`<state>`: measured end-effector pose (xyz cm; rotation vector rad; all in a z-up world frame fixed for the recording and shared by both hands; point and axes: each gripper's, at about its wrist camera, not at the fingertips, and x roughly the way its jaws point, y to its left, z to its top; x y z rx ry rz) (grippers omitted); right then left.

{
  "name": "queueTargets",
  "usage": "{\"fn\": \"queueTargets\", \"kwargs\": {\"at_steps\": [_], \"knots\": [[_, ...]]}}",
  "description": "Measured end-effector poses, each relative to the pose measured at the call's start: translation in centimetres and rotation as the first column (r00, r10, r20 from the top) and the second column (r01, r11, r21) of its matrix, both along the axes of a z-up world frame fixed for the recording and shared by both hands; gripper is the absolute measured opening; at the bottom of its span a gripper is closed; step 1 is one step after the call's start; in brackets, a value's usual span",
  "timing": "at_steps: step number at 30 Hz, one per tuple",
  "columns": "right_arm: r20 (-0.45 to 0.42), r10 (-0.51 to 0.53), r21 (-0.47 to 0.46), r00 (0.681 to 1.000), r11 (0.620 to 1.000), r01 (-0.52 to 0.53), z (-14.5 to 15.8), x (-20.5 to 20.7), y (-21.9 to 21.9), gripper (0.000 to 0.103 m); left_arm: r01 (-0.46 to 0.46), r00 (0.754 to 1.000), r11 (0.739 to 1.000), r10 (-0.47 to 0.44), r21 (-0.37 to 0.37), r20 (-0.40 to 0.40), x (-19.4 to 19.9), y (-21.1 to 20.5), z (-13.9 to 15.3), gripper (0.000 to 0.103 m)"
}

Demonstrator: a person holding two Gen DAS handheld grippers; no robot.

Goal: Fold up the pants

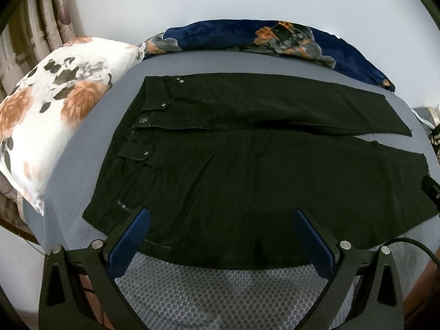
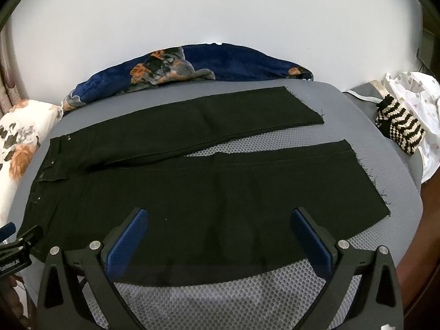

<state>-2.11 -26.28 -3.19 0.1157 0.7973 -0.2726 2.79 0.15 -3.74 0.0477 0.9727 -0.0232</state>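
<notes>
Black pants (image 1: 233,170) lie flat and spread out on a grey mesh-covered bed, waistband with metal buttons (image 1: 143,121) to the left, both legs running right. In the right wrist view the pants (image 2: 192,192) show two frayed leg ends (image 2: 365,181) at the right, a narrow gap between the legs. My left gripper (image 1: 222,220) is open above the near edge close to the waist, nothing between its blue pads. My right gripper (image 2: 220,220) is open above the near leg. The left gripper (image 2: 16,244) shows at the left edge of the right wrist view.
A floral pillow (image 1: 55,115) lies left of the waistband. A navy floral blanket (image 2: 192,66) is bunched along the far edge by the white wall. A striped knitted item (image 2: 398,126) and white plastic bag (image 2: 418,96) sit at the right. The grey mesh bed cover (image 2: 233,294) shows near me.
</notes>
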Motion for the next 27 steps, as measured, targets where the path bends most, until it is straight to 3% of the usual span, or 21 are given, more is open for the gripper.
{"fn": "queueTargets", "kwargs": {"at_steps": [27], "knots": [[-0.003, -0.016, -0.002, 1.000, 1.000, 0.016, 0.1, 2.0, -0.7, 0.103, 0.006, 1.000, 1.000, -0.006, 0.007, -0.017, 1.3, -0.4, -0.6, 0.102]]}}
